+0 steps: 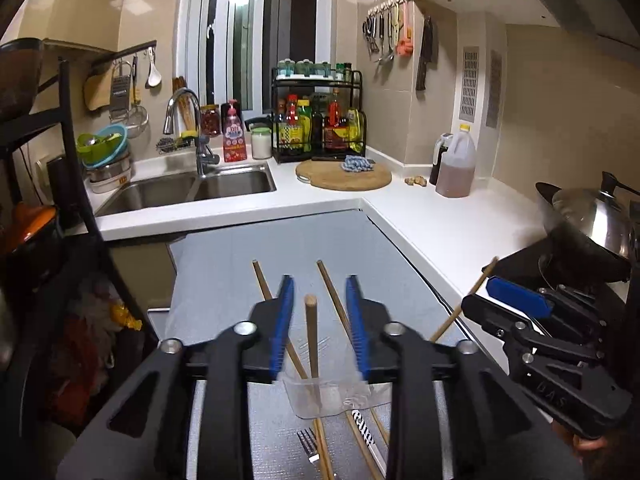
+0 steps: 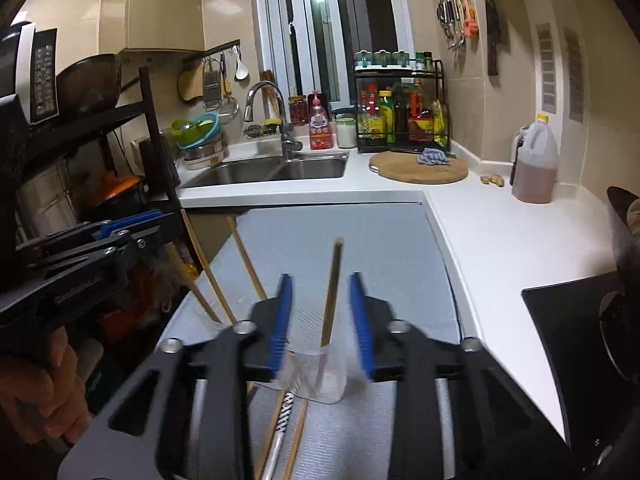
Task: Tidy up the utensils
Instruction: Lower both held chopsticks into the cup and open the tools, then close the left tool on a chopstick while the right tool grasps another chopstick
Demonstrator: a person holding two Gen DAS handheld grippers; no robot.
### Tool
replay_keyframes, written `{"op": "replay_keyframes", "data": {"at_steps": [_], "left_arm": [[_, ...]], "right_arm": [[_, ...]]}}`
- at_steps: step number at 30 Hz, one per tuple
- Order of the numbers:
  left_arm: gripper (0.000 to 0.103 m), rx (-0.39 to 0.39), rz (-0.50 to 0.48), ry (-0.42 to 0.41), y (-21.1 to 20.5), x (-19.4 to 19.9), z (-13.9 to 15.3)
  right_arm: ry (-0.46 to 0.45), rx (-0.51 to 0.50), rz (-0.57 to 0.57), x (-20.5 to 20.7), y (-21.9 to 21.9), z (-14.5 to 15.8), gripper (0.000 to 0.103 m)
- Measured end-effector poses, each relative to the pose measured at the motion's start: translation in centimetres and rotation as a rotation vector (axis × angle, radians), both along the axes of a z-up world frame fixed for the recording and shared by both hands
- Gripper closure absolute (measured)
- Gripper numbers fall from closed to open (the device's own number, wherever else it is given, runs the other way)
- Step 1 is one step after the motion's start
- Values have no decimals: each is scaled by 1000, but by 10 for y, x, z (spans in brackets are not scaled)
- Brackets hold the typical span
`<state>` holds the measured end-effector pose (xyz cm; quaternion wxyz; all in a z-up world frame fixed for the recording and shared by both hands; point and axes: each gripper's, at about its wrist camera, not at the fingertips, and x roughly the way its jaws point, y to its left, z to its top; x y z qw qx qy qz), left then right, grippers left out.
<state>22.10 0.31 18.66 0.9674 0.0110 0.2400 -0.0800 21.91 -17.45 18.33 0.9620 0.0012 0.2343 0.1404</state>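
Chopsticks [image 1: 311, 336] stand in our clear cup [image 1: 320, 396] on the grey-lined counter [image 1: 224, 280], both grippers [image 1: 318, 300] [image 2: 320, 300] gaping wide above; only our left view shows a fork [image 1: 308, 442].

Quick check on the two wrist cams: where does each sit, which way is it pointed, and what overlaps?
Left wrist: rides the left tongs, looking forward over the grey mat toward the sink; its open blue fingers straddle a chopstick standing in a clear cup; the right tongs enter at right.
Right wrist: rides the right tongs, facing the same corner from further right; the left tongs and a hand show at left.
Shared: sink, spice rack, round board, cup, chopsticks.
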Motion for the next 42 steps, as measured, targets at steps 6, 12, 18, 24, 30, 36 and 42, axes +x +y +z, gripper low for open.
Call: {"op": "replay_keyframes", "data": {"at_steps": [6,12,18,24,30,36,42], "left_arm": [[74,-46,-2,-77,16,-46,24],[74,-76,15,-102,28,-97,20],[74,-80,29,-58,31,-141,-30],[75,-92,52,36,31,-167,-107],[90,-139,87,171,35,-179,-180],[90,-172,54,187,35,-170,-192],[90,-183,16,247,27,-168,-212]], "right_arm": [[-48,-17,-15,-28,-6,14,62],[-102,-24,-31,-78,-11,16,62],[-91,-18,-38,-131,-10,-18,62],[-19,-15,-9,-161,-4,-76,72],[112,-19,27,-172,7,-146,97],[213,-56,70,-168,23,-189,92],[255,-79,58,-159,27,-203,84]]}}
